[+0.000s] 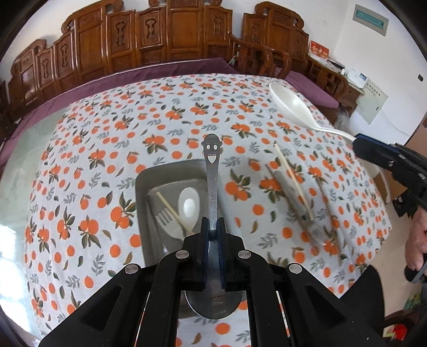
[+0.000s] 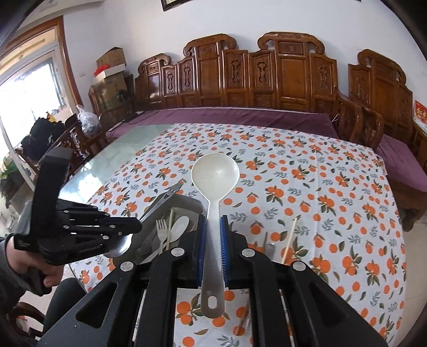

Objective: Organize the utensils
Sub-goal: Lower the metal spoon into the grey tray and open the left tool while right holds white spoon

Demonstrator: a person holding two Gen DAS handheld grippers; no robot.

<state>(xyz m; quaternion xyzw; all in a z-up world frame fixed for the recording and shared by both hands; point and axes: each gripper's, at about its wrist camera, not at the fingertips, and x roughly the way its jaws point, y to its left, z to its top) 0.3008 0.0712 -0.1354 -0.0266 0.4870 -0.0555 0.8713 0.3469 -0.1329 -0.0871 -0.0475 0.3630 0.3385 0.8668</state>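
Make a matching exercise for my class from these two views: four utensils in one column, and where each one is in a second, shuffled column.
Things:
1. metal spoon
2. white ladle
3. white fork
4. loose chopstick

Places:
A. lying on the tablecloth, outside the tray
B. clamped in the right gripper
C. lying inside the grey tray
D. clamped in the left gripper

Pairs: 1-D, 2-B, 3-C, 4-A

No writing can be read in either view. A red card (image 1: pixel 319 50) leaning at the wall carries gold characters, too blurred to make out; the green-framed plaque (image 1: pixel 371 20) high on the wall is likewise illegible
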